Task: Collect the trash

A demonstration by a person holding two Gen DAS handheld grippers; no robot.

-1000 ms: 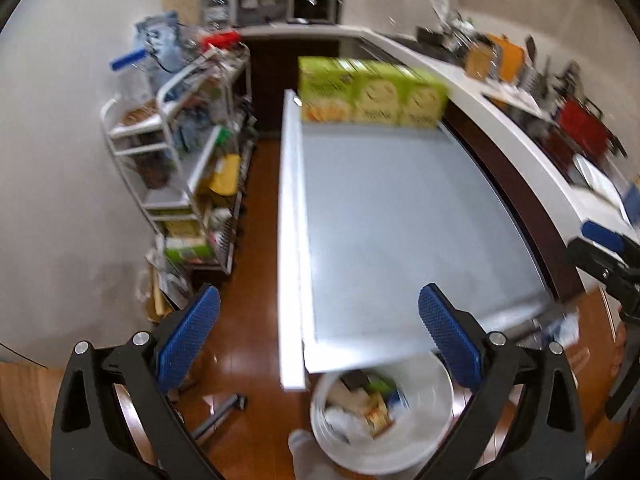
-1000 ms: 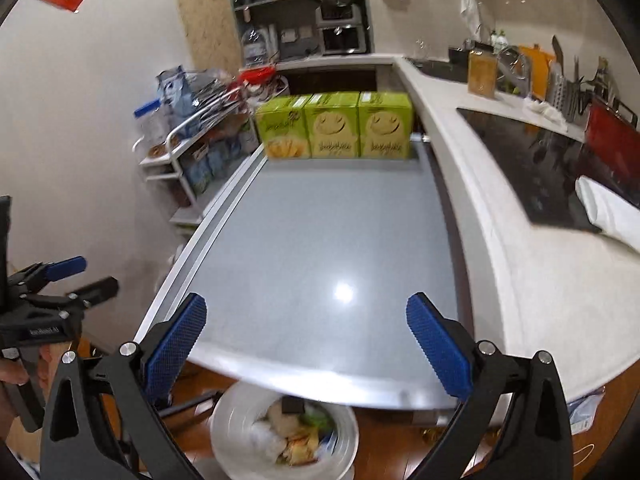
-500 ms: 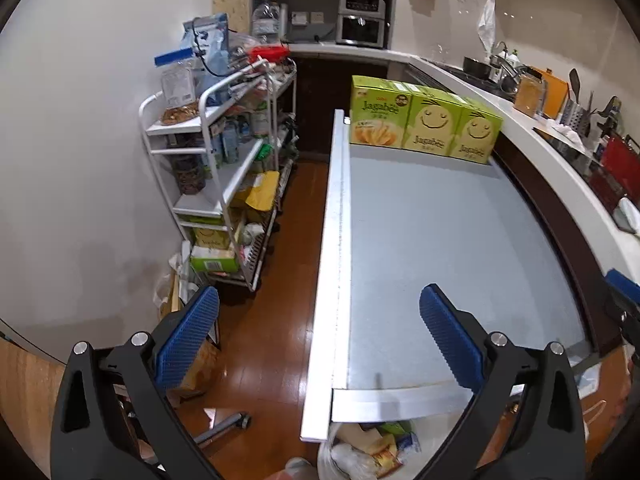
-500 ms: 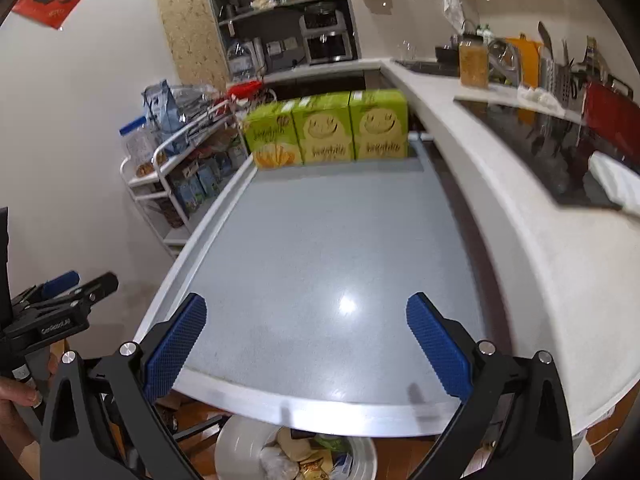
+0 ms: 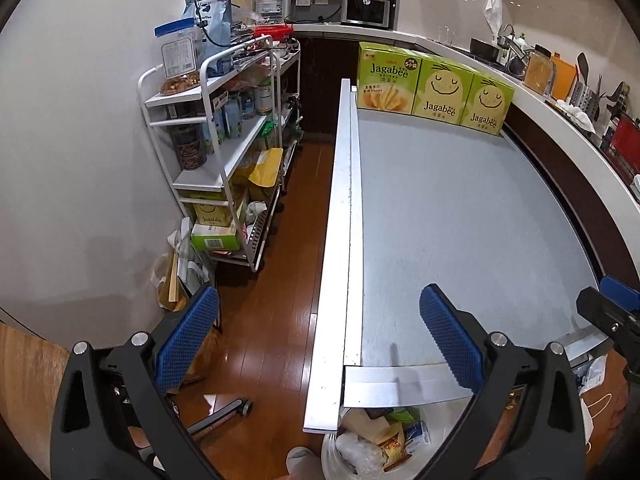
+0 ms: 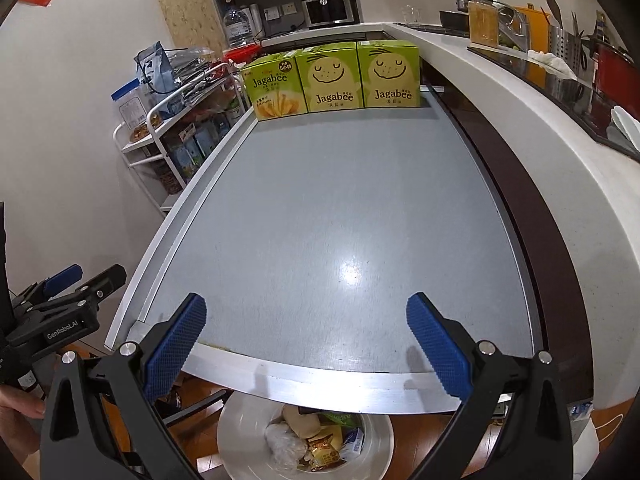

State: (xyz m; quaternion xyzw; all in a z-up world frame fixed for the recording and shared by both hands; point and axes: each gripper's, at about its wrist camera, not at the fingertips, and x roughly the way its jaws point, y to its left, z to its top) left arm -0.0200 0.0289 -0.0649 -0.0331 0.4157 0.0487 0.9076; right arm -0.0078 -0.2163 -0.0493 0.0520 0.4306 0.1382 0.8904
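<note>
Kitchen worktop point(image 6: 340, 216) bare save three snack boxes point(image 6: 332, 80); trash lying in bin point(image 6: 304, 444) below near edge; both hand-held grippers point(image 5: 320, 344) point(image 6: 306, 344) wide open, empty; collection seemingly complete; next, withdrawal.

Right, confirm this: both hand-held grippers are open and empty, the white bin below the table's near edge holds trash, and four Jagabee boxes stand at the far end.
Wrong on the count: three Jagabee boxes stand there, as the right wrist view shows. The left hand-held gripper and right hand-held gripper are open and empty, and the white bin holds trash.
</note>
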